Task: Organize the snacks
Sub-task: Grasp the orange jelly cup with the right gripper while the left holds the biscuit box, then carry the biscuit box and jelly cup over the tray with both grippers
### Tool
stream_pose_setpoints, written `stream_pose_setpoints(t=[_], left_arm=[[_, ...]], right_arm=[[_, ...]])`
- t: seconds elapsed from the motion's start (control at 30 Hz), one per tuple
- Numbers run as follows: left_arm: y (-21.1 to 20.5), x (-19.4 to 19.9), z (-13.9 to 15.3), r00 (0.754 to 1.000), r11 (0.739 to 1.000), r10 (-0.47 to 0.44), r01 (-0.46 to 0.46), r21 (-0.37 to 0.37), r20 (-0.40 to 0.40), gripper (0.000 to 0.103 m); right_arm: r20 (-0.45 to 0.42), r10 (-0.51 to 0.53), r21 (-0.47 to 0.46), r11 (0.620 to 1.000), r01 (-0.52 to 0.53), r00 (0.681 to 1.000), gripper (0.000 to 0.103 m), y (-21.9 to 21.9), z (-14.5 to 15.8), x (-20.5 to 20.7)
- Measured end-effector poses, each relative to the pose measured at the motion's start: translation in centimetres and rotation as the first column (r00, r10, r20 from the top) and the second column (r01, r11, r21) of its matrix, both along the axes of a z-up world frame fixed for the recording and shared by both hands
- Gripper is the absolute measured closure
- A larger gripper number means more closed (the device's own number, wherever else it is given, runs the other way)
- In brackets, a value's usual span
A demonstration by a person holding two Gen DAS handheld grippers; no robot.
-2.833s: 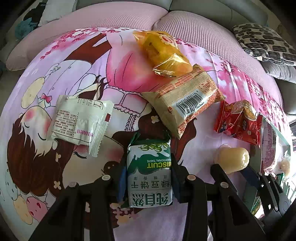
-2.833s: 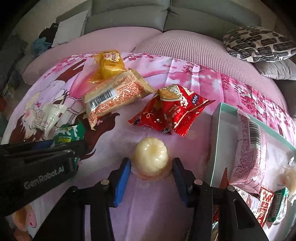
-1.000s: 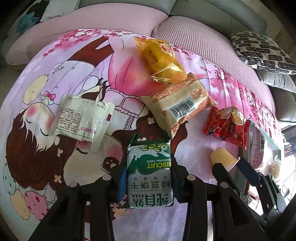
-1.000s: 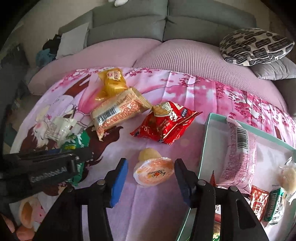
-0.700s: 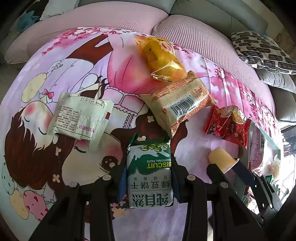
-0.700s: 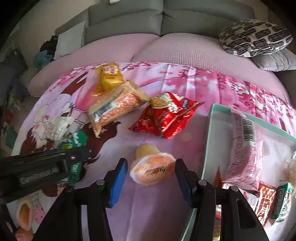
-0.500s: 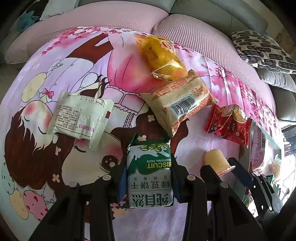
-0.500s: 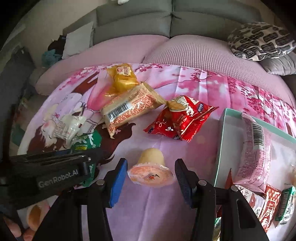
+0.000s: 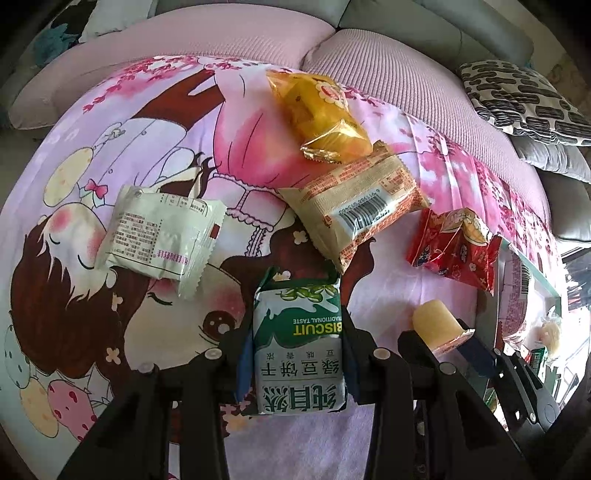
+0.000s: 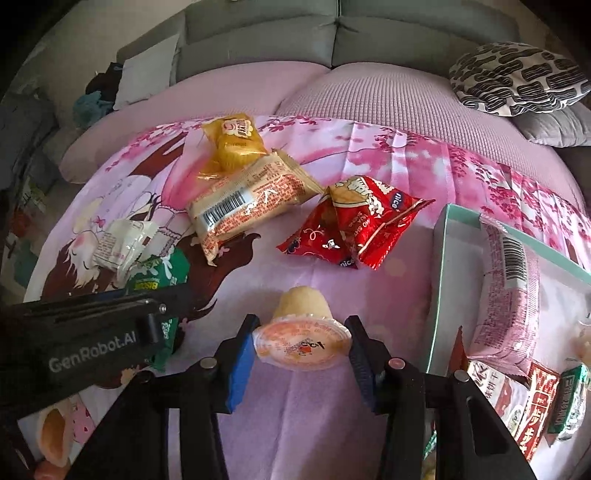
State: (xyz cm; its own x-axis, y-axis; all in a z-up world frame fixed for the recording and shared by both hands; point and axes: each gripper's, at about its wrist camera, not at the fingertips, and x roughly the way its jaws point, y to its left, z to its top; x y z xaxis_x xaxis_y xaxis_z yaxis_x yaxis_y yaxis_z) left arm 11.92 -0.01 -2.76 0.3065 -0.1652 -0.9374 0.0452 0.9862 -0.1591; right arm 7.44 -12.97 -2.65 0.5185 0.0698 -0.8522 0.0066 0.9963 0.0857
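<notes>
The green biscuit pack (image 9: 300, 347) sits tight between the two blue pads of the left tool (image 9: 295, 363), which is nearly closed and squeezes it on both sides. The pack rests low over the pink cartoon blanket (image 9: 155, 122) that covers the sofa. Just to the right, the right tool (image 10: 301, 345) has the jelly cup (image 10: 302, 332) between its pads, with the cup's orange lid facing the camera and its yellow body pointing away. Its jaws have just been closing in on the cup, and both pads now look to be touching the lid's rim. Beyond the biscuit pack lies a white packet (image 9: 162, 236) on the left side of the blanket. A tan packet with a barcode (image 9: 354, 210) lies further up, and a yellow bag (image 9: 317, 110) partly rests on its far end. A red bag (image 10: 351, 229) lies near the tan packet, between it and the tray (image 10: 439, 280). The tray has a light green rim and sits at the right edge of the blanket. Inside it are a long pink packet (image 10: 506, 299) and some small packets (image 10: 535, 402) near its front. A black and white pillow (image 10: 517, 77) lies far back on the grey sofa (image 10: 332, 29).
</notes>
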Motion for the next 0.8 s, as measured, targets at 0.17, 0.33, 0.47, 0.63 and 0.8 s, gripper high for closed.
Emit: stream_pose_setpoints(t=[0.17, 0.33, 0.47, 0.63, 0.8], left_arm=[[0.1, 0.0, 0.7, 1.000, 1.000, -0.001, 0.001, -0.004, 0.013, 0.062], [0.1, -0.1, 1.4, 1.000, 1.000, -0.004, 0.004, -0.006, 0.030, 0.062], [0.0, -0.2, 1.6, 0.999, 1.000, -0.010, 0.010, -0.002, 0.032, 0.062], [-0.2, -0.4, 2.0, 0.999, 1.000, -0.015, 0.015, -0.004, 0.046, 0.062], [-0.1, -0.6, 3.0, 0.997, 1.000, -0.015, 0.016, -0.008, 0.072, 0.062]], right_arm=[[0.026, 0.005, 0.002, 1.000, -0.005, 1.000, 0.053, 0.1, 1.3, -0.6], [0.022, -0.008, 0.011, 1.000, 0.008, 1.000, 0.054, -0.2, 1.8, -1.0], [0.018, -0.020, 0.019, 1.000, 0.019, 1.000, 0.054, -0.6, 2.0, -1.0], [0.024, -0.023, 0.024, 0.999, 0.022, 0.999, 0.054, -0.8, 2.4, -1.1], [0.052, -0.023, 0.037, 0.999, 0.021, 0.998, 0.054, -0.9, 3.7, -1.6]])
